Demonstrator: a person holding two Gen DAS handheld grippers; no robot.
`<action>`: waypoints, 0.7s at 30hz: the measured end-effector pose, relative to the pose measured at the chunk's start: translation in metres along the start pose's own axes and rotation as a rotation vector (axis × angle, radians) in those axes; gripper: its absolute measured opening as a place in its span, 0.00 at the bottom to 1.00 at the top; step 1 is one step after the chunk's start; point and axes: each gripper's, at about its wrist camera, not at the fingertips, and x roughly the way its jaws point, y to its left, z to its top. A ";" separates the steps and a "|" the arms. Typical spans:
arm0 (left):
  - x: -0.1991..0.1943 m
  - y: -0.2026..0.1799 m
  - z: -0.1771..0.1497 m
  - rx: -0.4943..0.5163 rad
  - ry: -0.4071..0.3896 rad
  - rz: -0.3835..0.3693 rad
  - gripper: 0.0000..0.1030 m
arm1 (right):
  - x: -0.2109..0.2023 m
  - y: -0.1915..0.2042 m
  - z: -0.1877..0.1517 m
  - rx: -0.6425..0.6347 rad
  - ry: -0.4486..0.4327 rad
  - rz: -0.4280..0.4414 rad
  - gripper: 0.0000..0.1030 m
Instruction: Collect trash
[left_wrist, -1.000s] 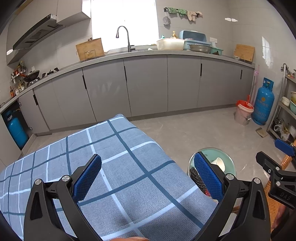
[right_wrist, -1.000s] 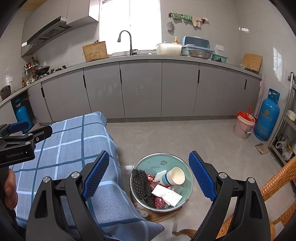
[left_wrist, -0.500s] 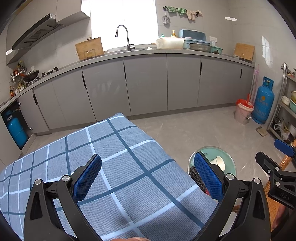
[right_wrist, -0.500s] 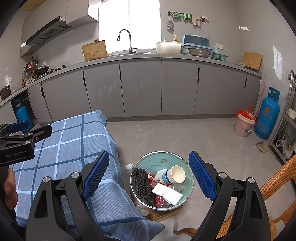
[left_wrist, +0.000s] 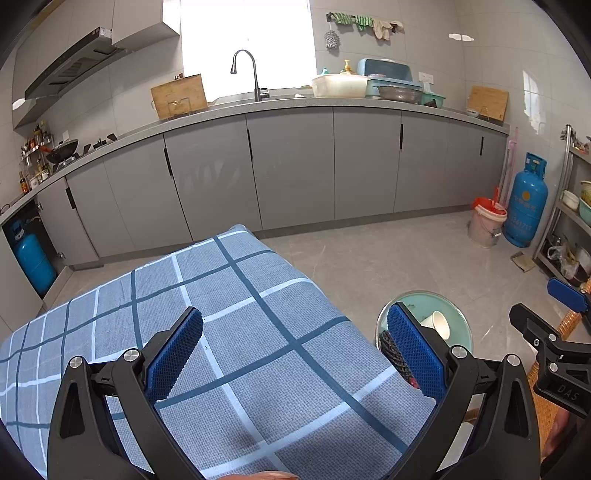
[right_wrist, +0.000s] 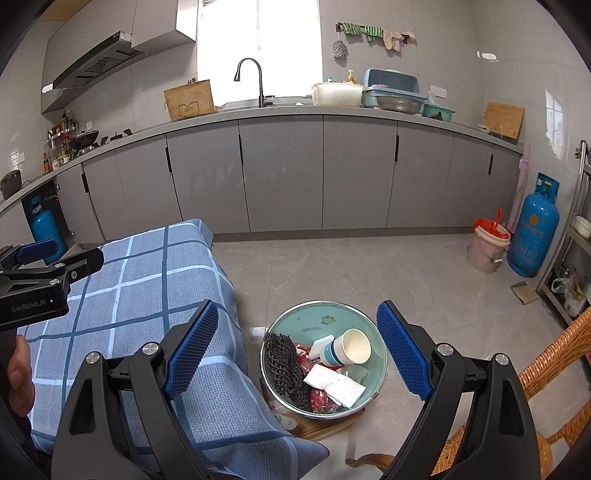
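1. A bench (left_wrist: 258, 332) under a blue checked cloth (right_wrist: 147, 280) fills the near left of both views; its top is bare where the cloth shows.
2. The left claw (left_wrist: 295, 354) hangs over that cloth with its jaws spread wide and nothing between its blue pads.
3. The right claw (right_wrist: 295, 350) hangs past the bench's right edge, jaws likewise spread wide and gripping nothing; the basin shows in the gap between them, lower down.
4. A mint-green basin (right_wrist: 317, 314) sits on a wooden board (right_wrist: 325, 424) just beside the bench, with a wicker chair (right_wrist: 554, 354) to its right.
5. The trash lies inside the basin: a black mesh scrubber (right_wrist: 284, 365) at the left, a white paper towel (right_wrist: 336, 384), a paper cup (right_wrist: 351, 347) on its side, and red scraps (right_wrist: 321, 400) underneath.
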 end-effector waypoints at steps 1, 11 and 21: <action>0.000 0.000 0.000 0.000 0.001 -0.001 0.96 | 0.000 0.000 0.001 0.000 -0.001 0.000 0.85; 0.000 0.001 -0.002 0.001 -0.003 0.005 0.96 | 0.001 0.000 -0.002 -0.003 -0.003 -0.001 0.85; 0.000 0.002 -0.003 0.004 0.000 0.005 0.96 | 0.002 0.000 -0.003 -0.006 -0.004 0.001 0.85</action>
